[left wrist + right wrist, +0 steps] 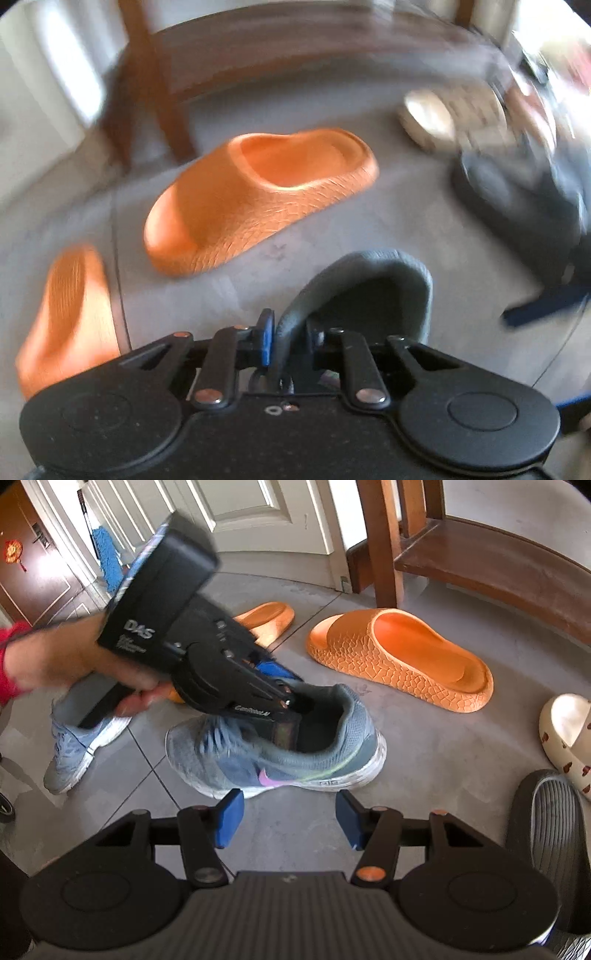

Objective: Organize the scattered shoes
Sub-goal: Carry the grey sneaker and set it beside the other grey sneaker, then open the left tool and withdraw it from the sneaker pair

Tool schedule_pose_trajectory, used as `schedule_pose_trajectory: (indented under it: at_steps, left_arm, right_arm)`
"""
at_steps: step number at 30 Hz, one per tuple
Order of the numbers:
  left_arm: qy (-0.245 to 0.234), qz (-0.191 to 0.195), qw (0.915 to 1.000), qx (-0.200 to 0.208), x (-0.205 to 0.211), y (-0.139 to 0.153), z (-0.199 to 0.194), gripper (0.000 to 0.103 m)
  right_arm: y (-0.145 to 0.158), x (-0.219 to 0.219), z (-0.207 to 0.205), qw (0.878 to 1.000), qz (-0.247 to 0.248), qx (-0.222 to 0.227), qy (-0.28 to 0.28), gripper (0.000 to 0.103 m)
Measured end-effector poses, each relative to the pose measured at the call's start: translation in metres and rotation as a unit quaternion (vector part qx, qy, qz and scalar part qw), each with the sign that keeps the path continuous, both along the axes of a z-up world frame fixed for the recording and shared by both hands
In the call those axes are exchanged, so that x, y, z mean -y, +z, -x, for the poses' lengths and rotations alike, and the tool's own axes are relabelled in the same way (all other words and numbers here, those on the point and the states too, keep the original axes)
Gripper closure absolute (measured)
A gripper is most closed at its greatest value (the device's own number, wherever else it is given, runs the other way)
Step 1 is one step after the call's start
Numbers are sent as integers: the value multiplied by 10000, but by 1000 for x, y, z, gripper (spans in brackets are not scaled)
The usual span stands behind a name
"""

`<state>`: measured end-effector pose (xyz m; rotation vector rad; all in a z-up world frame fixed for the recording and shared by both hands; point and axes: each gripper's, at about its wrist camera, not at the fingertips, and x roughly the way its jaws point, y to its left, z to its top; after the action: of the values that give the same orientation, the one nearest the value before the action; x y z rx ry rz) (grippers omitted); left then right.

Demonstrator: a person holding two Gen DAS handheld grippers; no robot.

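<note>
Grey sneaker (pixel 280 753) lengthwise across frame, toe leftward

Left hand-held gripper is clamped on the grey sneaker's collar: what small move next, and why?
Probably lift the grey sneaker slightly off the floor. The left hand-held gripper is shut on its collar, and the other sneaker lies apart, so it needs carrying over. The right hand-held gripper is open and empty.

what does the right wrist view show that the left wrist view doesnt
Only the right wrist view: the whole grey sneaker, its mate, the hand holding the left claw, and the open right claw.
Only the left wrist view: the left claw's pads pinching the sneaker's collar.
Both: the orange slide, wooden bench.
</note>
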<state>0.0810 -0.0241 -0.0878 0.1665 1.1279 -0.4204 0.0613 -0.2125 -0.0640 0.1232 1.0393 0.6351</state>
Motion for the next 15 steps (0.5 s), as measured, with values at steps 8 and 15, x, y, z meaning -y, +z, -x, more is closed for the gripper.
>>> schedule_pose_trajectory:
  at_steps: [8, 15]
  left_arm:
    - [1577, 259, 9867, -283, -74, 16, 32, 93]
    - [1790, -62, 9830, -404, -116, 9, 62, 93]
  right_arm:
    - [6, -14, -9, 9992, -303, 188, 204, 44]
    - [5, -42, -9, 9960, -567, 175, 665, 44]
